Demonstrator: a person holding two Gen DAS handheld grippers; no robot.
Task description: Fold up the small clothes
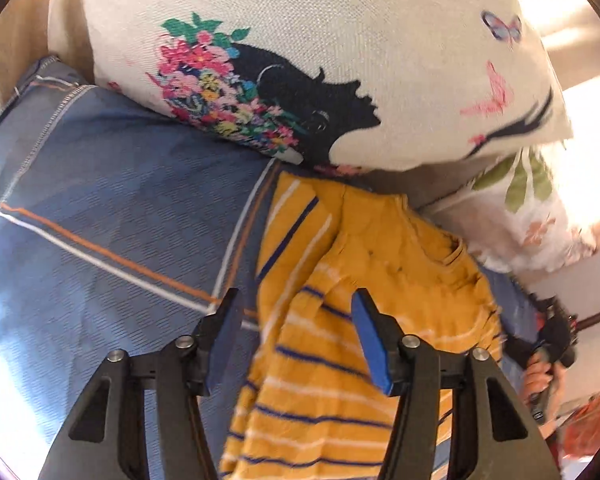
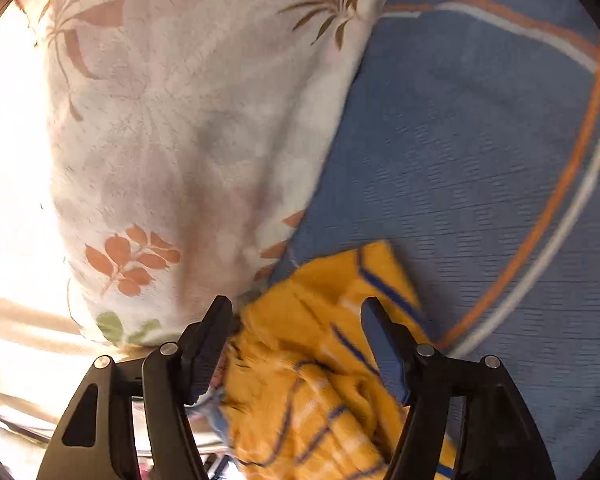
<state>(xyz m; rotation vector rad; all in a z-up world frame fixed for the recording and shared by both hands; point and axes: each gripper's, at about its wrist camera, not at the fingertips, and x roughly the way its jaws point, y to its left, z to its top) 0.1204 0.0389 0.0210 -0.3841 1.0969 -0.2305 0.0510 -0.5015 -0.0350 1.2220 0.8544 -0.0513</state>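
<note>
Two grippers, one in each of the person's hands, hover over a single small garment: a mustard-yellow child's top (image 1: 364,280) with thin blue and white stripes, lying rumpled on a blue bedspread (image 1: 100,208) crossed by orange and white lines.

From the left wrist view, going left to right: bare bedspread fills the nine o'clock side. The left gripper (image 1: 296,336) stands at six o'clock, jaws parted about halfway with nothing clamped; its left finger is over bare bedspread, its right over striped cloth, so the top's left edge runs up between them. The top's long axis runs from six o'clock up towards one o'clock, collar end farthest away. Above it, at twelve o'clock, a cream cushion (image 1: 340,60) printed with a black profile and flowers leans over the top's far end. At three o'clock sits a white leaf-print pillow (image 1: 532,216), and below it a hand (image 1: 540,376) grips the other tool's handle.

From the right wrist view: the leaf-print pillow (image 2: 172,140) covers nine to twelve o'clock. The right gripper (image 2: 296,344) stands wide apart, holding nothing, with bunched yellow fabric (image 2: 320,360) directly under and between its fingers. Bedspread (image 2: 480,160) fills three o'clock.

Both grippers seem about equally near, one at each side edge. No containers are visible.
</note>
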